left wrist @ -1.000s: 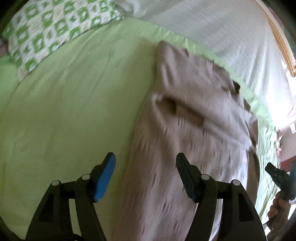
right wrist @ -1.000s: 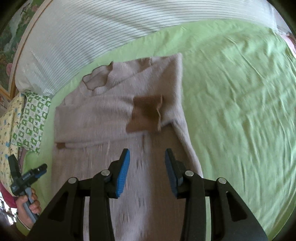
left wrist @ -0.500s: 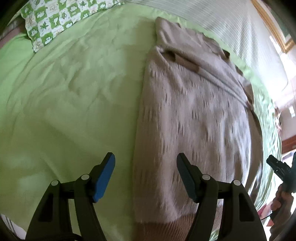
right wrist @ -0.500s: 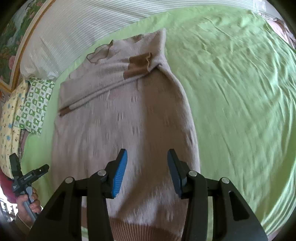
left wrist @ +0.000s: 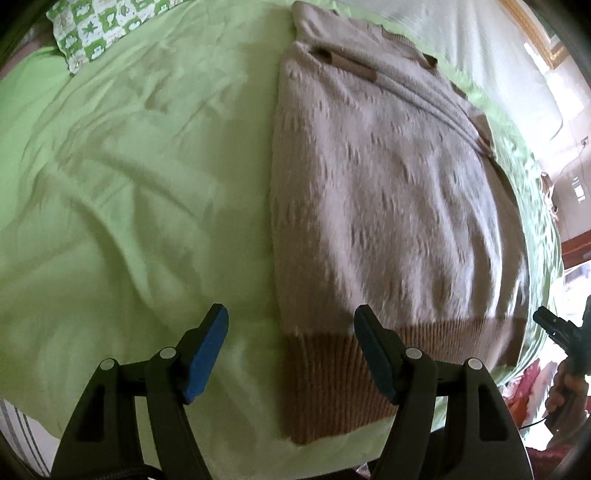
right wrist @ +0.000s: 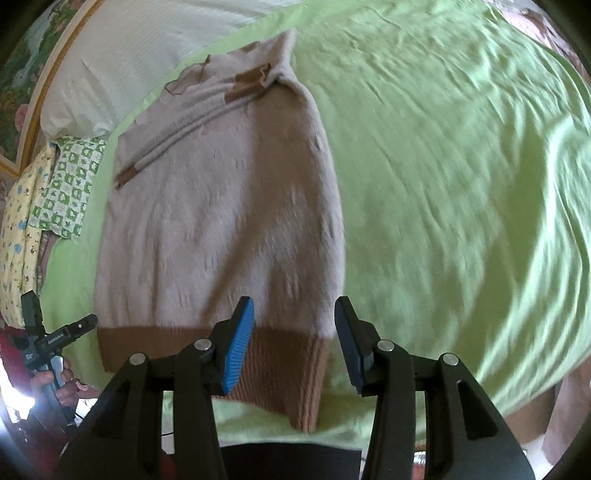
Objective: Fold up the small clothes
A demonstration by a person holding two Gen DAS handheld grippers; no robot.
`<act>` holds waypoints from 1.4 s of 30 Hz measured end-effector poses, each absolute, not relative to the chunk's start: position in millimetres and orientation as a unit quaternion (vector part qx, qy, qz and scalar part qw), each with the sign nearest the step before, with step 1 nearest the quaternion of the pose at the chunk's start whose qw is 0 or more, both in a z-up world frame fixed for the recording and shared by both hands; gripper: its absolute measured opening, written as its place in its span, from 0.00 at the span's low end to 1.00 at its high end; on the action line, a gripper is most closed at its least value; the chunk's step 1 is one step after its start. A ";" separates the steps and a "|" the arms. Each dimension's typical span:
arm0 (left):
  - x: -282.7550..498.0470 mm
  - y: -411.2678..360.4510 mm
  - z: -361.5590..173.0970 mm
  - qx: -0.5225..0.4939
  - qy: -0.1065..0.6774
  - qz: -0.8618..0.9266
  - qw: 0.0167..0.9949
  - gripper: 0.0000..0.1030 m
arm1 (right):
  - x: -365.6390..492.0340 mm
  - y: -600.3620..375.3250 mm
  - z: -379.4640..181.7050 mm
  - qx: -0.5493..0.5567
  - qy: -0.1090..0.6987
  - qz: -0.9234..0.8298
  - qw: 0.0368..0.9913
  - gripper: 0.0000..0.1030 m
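A beige knit sweater (left wrist: 388,192) with a brown ribbed hem (left wrist: 332,376) lies flat on a green bed sheet (left wrist: 129,206), sleeves folded across the chest. My left gripper (left wrist: 291,350) is open and empty, above the hem's left corner. In the right wrist view the sweater (right wrist: 221,206) lies lengthwise, its hem (right wrist: 288,365) nearest. My right gripper (right wrist: 295,343) is open and empty, above the hem's right corner. Each gripper shows small at the edge of the other's view: the right one (left wrist: 554,326) and the left one (right wrist: 55,336).
A green-and-white patterned pillow (left wrist: 103,26) lies at the head of the bed, with a white striped pillow (right wrist: 122,62) beside it. A yellow patterned cloth (right wrist: 18,221) sits at the bed's left side. The bed's near edge (right wrist: 258,428) is just below the hem.
Both grippers have pulled back from over the sweater's chest, down along its body to the hem at the near bed edge. Both stay open and empty.
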State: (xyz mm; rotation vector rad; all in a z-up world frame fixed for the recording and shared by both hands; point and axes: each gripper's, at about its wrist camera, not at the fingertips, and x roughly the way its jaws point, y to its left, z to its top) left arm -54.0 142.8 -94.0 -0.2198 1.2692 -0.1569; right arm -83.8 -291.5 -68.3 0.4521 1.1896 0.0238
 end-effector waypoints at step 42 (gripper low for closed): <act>-61.8 126.0 -54.0 -0.155 0.531 -0.158 0.818 0.07 | -84.8 -298.1 -65.9 0.330 0.505 0.119 0.789 0.07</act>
